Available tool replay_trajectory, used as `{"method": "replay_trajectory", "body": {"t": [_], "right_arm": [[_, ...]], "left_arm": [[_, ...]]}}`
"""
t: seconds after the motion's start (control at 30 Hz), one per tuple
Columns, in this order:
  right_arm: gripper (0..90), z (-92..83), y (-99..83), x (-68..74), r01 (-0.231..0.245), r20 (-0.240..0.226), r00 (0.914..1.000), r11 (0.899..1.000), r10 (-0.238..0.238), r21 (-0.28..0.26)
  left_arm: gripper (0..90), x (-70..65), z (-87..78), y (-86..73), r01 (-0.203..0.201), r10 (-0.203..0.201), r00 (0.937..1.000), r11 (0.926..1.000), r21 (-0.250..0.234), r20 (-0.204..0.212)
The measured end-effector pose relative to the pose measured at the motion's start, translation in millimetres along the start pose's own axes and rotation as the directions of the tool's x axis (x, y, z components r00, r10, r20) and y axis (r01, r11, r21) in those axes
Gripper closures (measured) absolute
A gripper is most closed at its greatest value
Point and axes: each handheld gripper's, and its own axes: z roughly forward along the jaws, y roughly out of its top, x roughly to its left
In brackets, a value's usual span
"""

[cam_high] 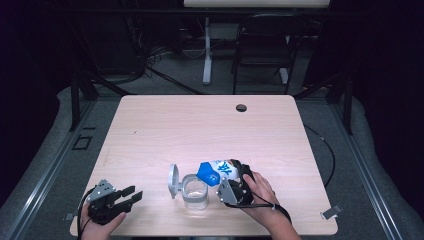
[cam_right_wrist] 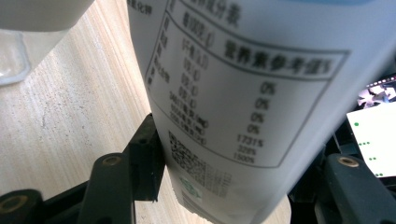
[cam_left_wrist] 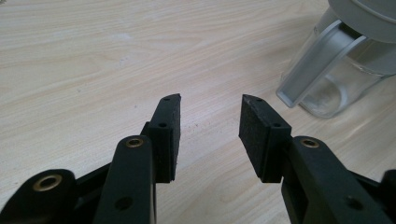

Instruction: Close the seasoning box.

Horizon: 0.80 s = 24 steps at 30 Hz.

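A white and blue printed bag (cam_high: pixel 217 170) hangs tilted, its blue end over the mouth of a clear jar (cam_high: pixel 195 192) whose grey flip lid (cam_high: pixel 173 180) stands open to the left. My right gripper (cam_high: pixel 242 172) is shut on the bag's other end. In the right gripper view the bag's label (cam_right_wrist: pixel 243 84) sits between the jaws of the right gripper (cam_right_wrist: pixel 233 158), with the jar (cam_right_wrist: pixel 14 51) at the top left. My left gripper (cam_high: pixel 134 194) rests low by the table's front left edge, open and holding nothing. Beyond the left gripper (cam_left_wrist: pixel 210 105), the jar (cam_left_wrist: pixel 336 70) stands at the upper right.
The light wooden table (cam_high: pixel 200 125) has a round cable hole (cam_high: pixel 241 107) near its far edge. A dark folding chair (cam_high: pixel 262 50) and a white desk leg (cam_high: pixel 206 50) stand behind the table. A small metal clip (cam_high: pixel 332 212) lies at the front right corner.
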Motion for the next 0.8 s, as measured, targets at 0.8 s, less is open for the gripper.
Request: {"method": "replay_trajectory", "body": {"t": [0.8], "right_arm": [[42.3,1.7,1.3,4.8,0.076,0.010,0.9970,0.997,-0.076,0.012]], "left_arm": [[59.3,0.1,-0.2,-0.2,-0.001,0.001,1.0000,0.9999,-0.015,-0.007]]}}
